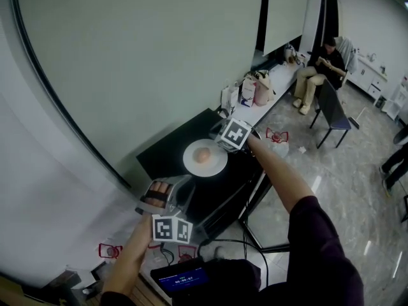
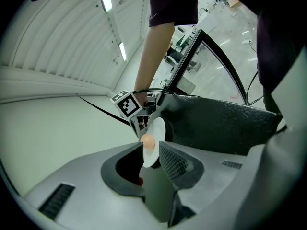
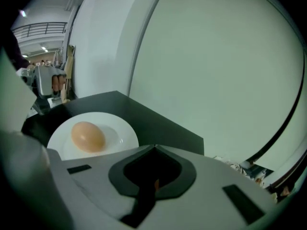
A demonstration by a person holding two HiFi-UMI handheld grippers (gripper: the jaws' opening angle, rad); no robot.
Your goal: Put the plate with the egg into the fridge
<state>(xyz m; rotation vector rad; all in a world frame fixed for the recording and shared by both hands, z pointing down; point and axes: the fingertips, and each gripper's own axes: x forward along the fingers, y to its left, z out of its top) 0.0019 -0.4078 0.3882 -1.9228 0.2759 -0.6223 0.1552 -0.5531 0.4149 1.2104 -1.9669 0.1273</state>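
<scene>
A white plate (image 1: 213, 164) with a brown egg (image 1: 203, 155) rests on a black tabletop (image 1: 162, 152). My right gripper (image 1: 220, 145), with its marker cube, reaches in from the right. Its tips sit on the plate's far right rim and the jaws are shut there. In the right gripper view the plate (image 3: 120, 133) and egg (image 3: 88, 136) lie just left of the right gripper (image 3: 154, 147), and the rim runs under the fingers. My left gripper (image 1: 159, 193) hovers at the table's near corner, open and empty. Between the left gripper's (image 2: 146, 145) jaws the plate (image 2: 157, 128) shows farther off.
A large white wall panel (image 1: 127, 56) rises right behind the table. A white counter with bags (image 1: 255, 91) runs to the back right, where a person (image 1: 322, 62) sits beside a dark chair (image 1: 335, 110). Cables and a dark device (image 1: 182, 276) lie on the floor near me.
</scene>
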